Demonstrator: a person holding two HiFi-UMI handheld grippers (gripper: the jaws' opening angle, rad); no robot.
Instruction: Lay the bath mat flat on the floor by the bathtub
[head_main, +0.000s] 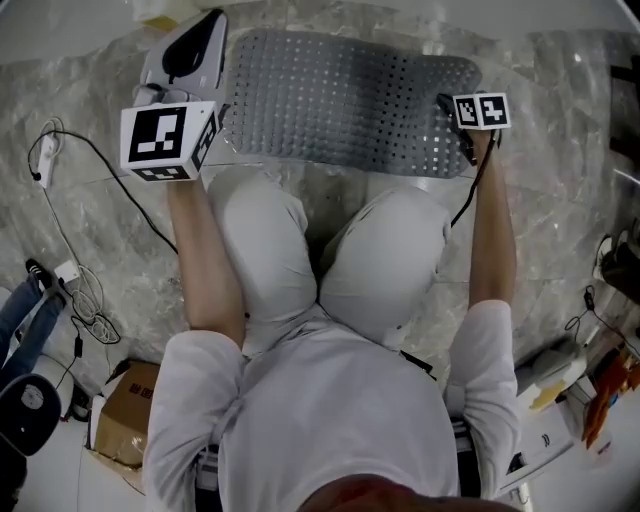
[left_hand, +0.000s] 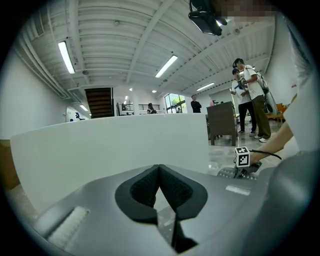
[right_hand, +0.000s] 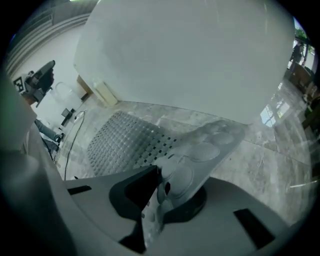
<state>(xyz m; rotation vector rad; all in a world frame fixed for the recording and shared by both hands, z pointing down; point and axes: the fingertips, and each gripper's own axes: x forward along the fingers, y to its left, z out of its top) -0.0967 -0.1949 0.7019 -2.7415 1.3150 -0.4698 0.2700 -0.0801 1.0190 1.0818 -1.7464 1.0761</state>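
The grey, hole-dotted bath mat lies spread on the marble floor in front of the crouching person's knees. My right gripper is shut on its right near corner. In the right gripper view that corner curls up between the jaws, suction cups showing, while the rest of the mat stretches toward the white bathtub. My left gripper is raised off the mat's left end. It points up at the tub wall. Its jaws meet at the tips with nothing seen between them.
Cables and a plug block trail over the floor at the left, with a cardboard box behind. A cream object stands at the tub's foot. Two people stand by a grey cabinet farther off.
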